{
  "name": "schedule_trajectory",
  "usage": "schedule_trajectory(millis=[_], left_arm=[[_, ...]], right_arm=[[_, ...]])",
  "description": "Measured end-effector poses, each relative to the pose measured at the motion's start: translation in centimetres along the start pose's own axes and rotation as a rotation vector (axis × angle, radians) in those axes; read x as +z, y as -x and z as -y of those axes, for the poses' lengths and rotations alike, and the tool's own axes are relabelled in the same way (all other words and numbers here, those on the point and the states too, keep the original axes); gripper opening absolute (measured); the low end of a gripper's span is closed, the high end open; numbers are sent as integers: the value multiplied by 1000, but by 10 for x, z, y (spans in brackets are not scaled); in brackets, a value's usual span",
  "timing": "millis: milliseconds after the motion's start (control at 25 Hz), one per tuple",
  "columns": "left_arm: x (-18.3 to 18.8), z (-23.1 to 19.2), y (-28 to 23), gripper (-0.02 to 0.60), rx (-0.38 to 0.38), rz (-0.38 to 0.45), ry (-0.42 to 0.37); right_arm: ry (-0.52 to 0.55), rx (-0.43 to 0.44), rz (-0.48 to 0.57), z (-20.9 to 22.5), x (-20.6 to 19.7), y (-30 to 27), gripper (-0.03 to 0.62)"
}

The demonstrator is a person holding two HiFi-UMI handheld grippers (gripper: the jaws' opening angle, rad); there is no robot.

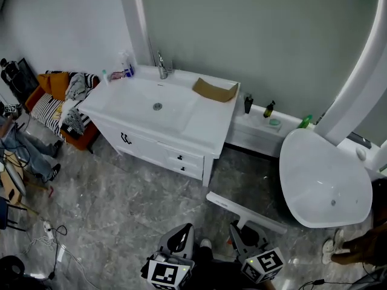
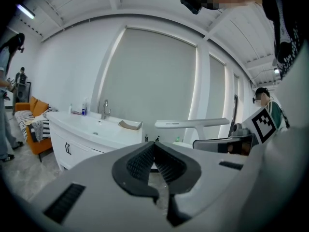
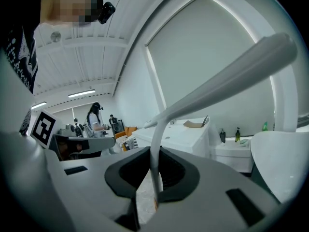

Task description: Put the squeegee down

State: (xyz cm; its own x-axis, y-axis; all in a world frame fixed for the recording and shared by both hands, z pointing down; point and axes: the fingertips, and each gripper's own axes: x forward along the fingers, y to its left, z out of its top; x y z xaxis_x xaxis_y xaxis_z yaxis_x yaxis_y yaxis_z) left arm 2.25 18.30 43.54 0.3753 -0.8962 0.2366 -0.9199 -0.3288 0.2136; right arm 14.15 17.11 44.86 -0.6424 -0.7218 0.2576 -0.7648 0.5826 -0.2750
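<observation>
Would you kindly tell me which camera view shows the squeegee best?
The head view: the squeegee shows whole against the dark floor. The left gripper view shows it small, side-on; the right gripper view shows its handle clamped in the right claw, blade stretched.

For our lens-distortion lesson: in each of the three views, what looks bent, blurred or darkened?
Head view: the white wall strip curves like an arch, and the lighting is even. Left gripper view: the corners are black, the near jaws are soft, and the vanity is sharp. Right gripper view: the corners are black, and the squeegee looms large and blurred near the lens.
</observation>
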Motion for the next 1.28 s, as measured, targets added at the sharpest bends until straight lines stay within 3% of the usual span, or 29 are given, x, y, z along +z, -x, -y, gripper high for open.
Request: schedule_trajectory(millis=[200,480,720,960,1280], left_arm=[[7,-11,-13,5,5,3,1],[19,-38,-51,5,-50,-11,-19],[51,-74,-92,5,-129,-16,-58],[80,-121,-123,5,-157,1,-115],[102,-171,-147,5,-145,34,-112]], right_arm=[[-23,-4,-24,9,-1,-17,52],[-40,-8,-14,6,13,-63,52],[-54,-46,-10,15,37,-119,52],[-51,-83,53,16,66,-165,52],[-70,-129,47,20,70,-206,52]])
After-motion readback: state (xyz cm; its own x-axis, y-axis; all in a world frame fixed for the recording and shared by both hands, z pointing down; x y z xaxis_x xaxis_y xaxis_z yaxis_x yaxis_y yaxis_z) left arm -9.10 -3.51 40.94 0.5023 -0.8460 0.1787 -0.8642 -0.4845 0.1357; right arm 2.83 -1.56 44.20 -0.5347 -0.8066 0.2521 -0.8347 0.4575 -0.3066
